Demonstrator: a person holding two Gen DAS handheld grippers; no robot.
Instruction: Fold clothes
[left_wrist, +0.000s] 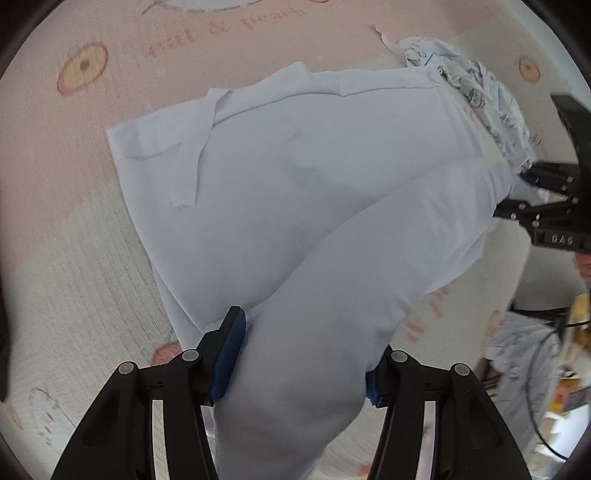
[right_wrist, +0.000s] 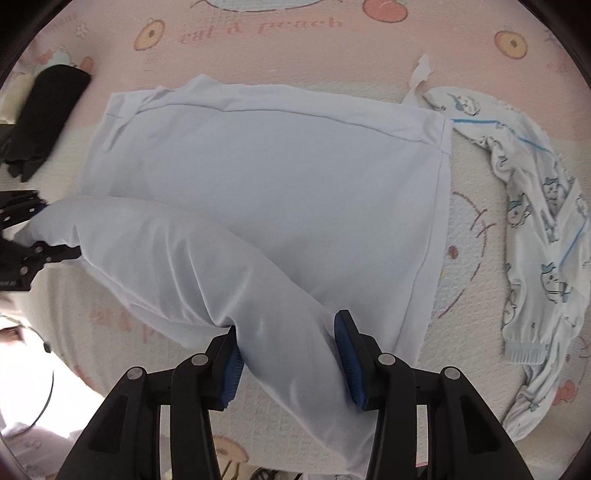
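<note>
My left tongs (left_wrist: 301, 354) gripped one end of the white garment (right_wrist: 258, 177), my right tongs (right_wrist: 288, 354) the other, a lifted edge sagging between them over the flat rest ahead. It seemed light, soft and limp; edges and corners looked best to pinch.

A home, likely a child's room: a pink cartoon play mat (right_wrist: 295, 44) printed with peaches covers the floor, with printed children's pyjamas (right_wrist: 535, 229) at 3 o'clock.
</note>
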